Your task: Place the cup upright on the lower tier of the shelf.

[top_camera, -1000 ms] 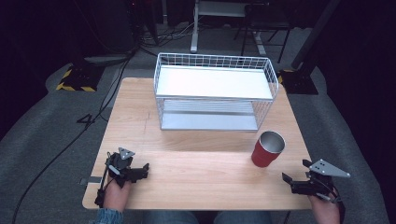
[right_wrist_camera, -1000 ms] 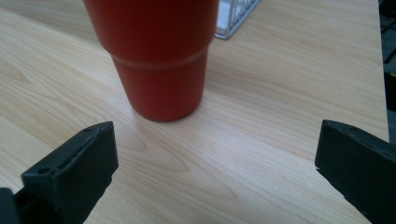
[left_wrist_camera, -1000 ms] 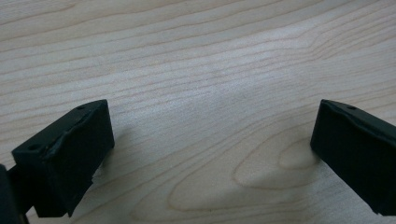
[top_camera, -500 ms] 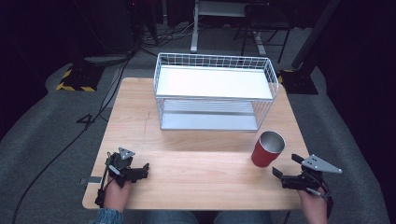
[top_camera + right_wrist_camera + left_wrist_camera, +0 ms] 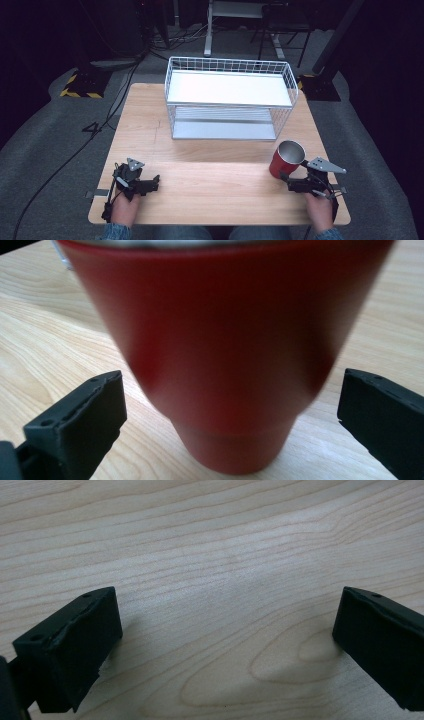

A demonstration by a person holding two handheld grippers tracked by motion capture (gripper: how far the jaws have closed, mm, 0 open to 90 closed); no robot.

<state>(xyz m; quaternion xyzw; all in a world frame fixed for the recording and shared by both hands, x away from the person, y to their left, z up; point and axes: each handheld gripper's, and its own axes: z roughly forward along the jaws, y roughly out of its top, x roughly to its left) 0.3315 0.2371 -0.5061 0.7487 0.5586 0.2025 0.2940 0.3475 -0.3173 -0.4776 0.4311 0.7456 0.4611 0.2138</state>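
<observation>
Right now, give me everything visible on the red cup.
The red cup stands upright on the wooden table, near its right front, in front of the wire rack. It is a tapered tumbler, matte red outside, with a shiny metal-looking rim and inside. The right tongs sit open just in front of it, one jaw either side of its lower body, not touching.

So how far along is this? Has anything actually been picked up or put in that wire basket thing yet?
Nothing looks done yet: the wire rack holds nothing. In hand: the right gripper has its open jaws either side of the red cup, not touching it; the cup stands upright on the table. The left gripper sits open over bare wood. The grasp and any move are still to come.
</observation>
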